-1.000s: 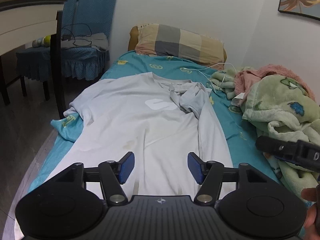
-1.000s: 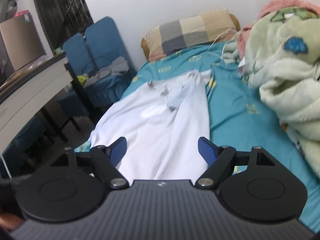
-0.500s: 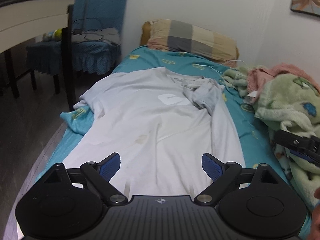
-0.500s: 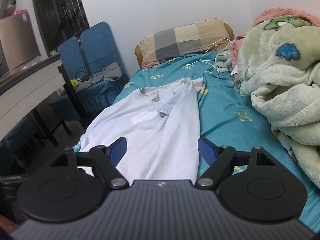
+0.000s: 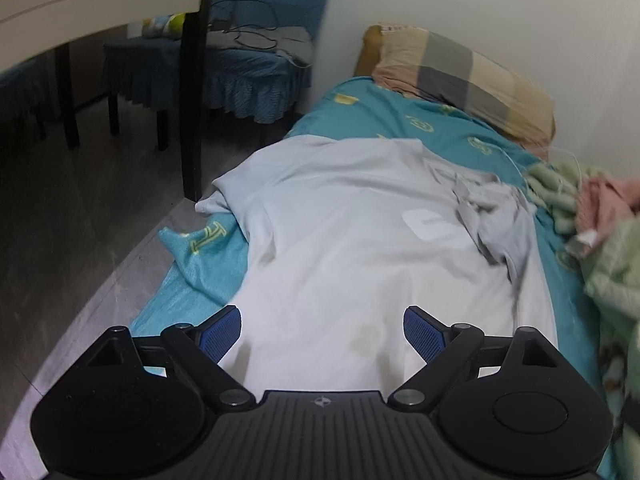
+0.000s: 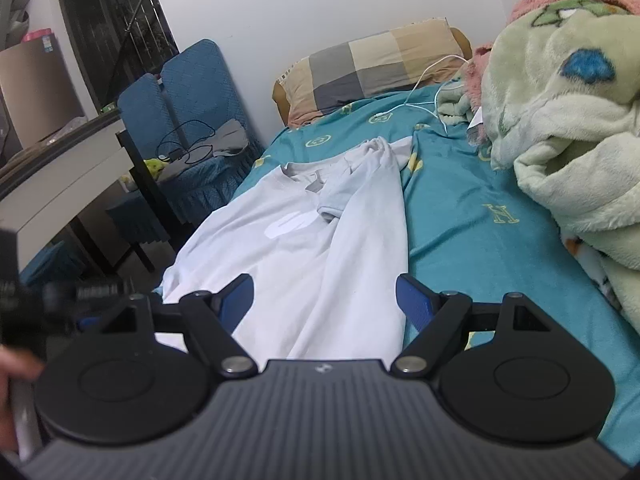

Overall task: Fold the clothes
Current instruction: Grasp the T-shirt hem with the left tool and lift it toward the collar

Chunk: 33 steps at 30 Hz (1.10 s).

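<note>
A white T-shirt (image 5: 360, 248) lies spread front-up along the teal bed (image 5: 400, 128), its right sleeve folded in over the chest. My left gripper (image 5: 322, 330) hovers open over the shirt's lower left part, nothing between its blue pads. In the right wrist view the same T-shirt (image 6: 304, 256) runs away from me, and my right gripper (image 6: 325, 298) stands open above its hem, near the shirt's right edge. The left gripper's body (image 6: 60, 296) shows blurred at the left of that view.
A checked pillow (image 5: 464, 76) lies at the bed's head. A green blanket heap (image 6: 568, 120) with pink cloth fills the bed's right side, and a white cable (image 6: 428, 92) trails by it. Left of the bed are a blue chair (image 5: 224, 68), a white desk (image 5: 96, 4) and grey floor.
The left gripper's jaws widened and it swung left toward the shirt's left side, with the floor and bed edge now in view. The right gripper sank slightly and stayed open.
</note>
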Available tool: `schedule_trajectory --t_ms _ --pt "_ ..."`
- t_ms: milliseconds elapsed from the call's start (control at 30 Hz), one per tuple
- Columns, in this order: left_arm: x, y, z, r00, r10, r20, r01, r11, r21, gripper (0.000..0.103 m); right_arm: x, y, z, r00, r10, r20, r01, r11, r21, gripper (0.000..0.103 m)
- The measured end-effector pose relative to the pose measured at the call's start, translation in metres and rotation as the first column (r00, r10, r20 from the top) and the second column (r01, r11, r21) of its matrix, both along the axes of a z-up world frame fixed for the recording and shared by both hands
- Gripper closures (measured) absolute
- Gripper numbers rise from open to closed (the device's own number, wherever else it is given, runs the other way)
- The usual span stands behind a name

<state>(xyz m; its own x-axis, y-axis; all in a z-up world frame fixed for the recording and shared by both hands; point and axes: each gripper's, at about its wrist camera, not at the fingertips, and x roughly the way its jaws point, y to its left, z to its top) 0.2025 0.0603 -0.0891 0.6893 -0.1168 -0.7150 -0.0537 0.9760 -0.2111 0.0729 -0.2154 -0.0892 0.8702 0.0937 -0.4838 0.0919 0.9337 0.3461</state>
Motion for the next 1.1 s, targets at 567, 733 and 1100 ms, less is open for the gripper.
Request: schedule_trajectory --t_ms 567,733,1100 --pt "0.115 0.087 -0.037 0.979 0.205 0.006 -0.201 0.964 -0.174 0.013 0.035 0.007 -0.026 0.999 0.001 -0.033 -0.003 0.999 -0.052 0.023" --pt "0.141 0.148 -0.055 0.942 0.333 -0.041 -0.331 0.901 -0.28 0.014 0.044 0.007 -0.033 0.997 0.043 -0.06 -0.043 0.999 0.0 0.023" --pt "0.178 0.183 -0.115 0.954 0.239 -0.178 -0.296 0.833 -0.468 0.026 0.066 0.018 -0.054 0.985 0.084 -0.152 -0.086 0.996 -0.005 0.023"
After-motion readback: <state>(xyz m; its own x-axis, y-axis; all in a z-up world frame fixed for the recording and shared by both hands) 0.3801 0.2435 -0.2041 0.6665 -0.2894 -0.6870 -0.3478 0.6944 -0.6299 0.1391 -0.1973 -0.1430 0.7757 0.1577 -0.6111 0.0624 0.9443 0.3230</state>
